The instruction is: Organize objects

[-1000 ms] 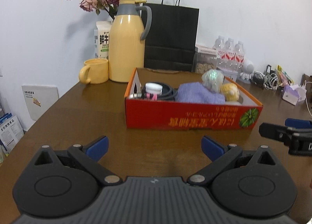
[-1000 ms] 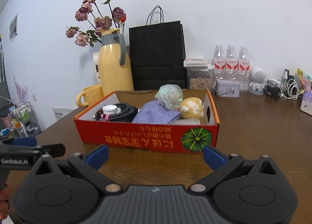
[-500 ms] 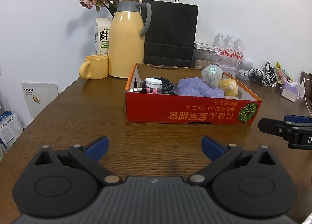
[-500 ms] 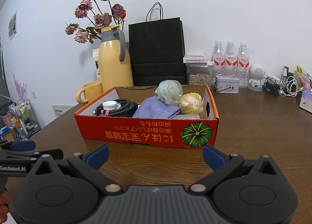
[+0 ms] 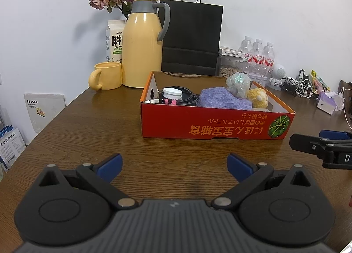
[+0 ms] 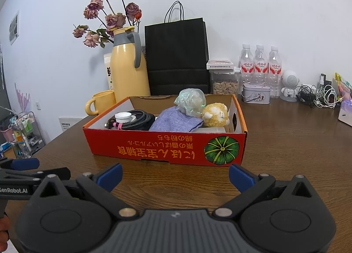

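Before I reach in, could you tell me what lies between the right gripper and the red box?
Nothing: in the right wrist view only bare table separates the open right gripper from the red box.

The table (image 6: 286, 143) is dark brown with a wood grain. The box (image 6: 154, 149) on it is red outside with an orange rim, orange lettering and a green striped pumpkin print (image 6: 221, 150). Inside lie a lilac woven cloth (image 6: 176, 122), a yellow plush toy (image 6: 215, 114), a pale green crinkled bundle (image 6: 191, 101), a black cable coil (image 6: 136, 120) and a white cap (image 6: 123, 117). Toward the table's far edge stand a yellow jug (image 6: 128, 72) with a grey handle, a yellow mug (image 6: 102, 102), a black paper bag (image 6: 177, 54) and faded pink roses (image 6: 110, 19). Each gripper (image 5: 173, 162) (image 6: 175, 172) is black with blue pads.
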